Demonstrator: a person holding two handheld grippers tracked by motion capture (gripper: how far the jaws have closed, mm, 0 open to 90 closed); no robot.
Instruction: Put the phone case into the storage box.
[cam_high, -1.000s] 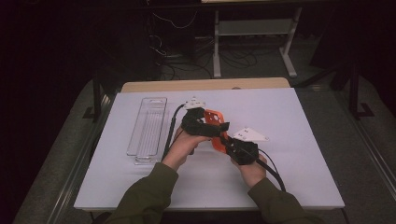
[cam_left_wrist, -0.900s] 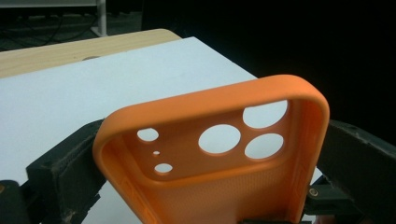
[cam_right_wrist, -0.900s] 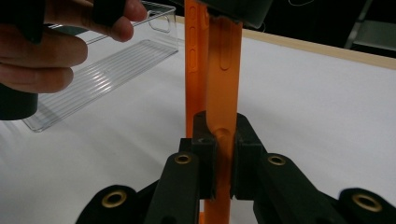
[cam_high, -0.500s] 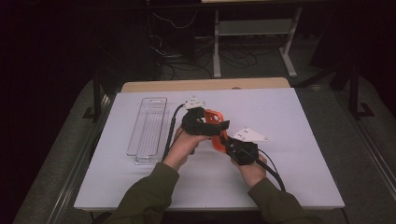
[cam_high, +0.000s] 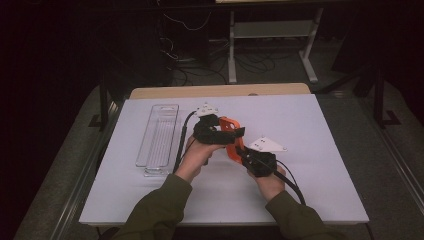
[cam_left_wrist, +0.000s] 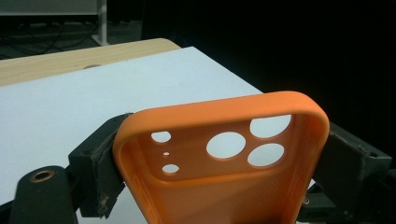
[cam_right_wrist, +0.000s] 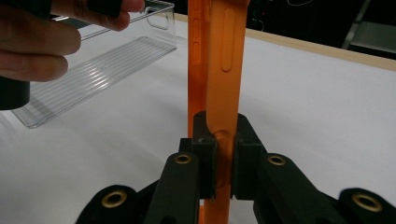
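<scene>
An orange phone case (cam_high: 231, 141) hangs above the middle of the table, held between both grippers. My left gripper (cam_high: 220, 131) is shut across its width near the camera holes; in the left gripper view the case (cam_left_wrist: 210, 186) sits with its hollow side up between the black fingers (cam_left_wrist: 100, 163). My right gripper (cam_high: 245, 156) is shut on the lower end of the case. In the right gripper view the case (cam_right_wrist: 219, 70) stands edge-on, and the jaws of my right gripper (cam_right_wrist: 223, 144) pinch its thin wall.
A clear plastic tray (cam_high: 157, 140) lies lengthwise on the white table top (cam_high: 310, 130) to the left of the hands; the tray (cam_right_wrist: 93, 79) and the person's left hand (cam_right_wrist: 42, 42) appear in the right gripper view. A wooden strip (cam_high: 220, 91) edges the far side.
</scene>
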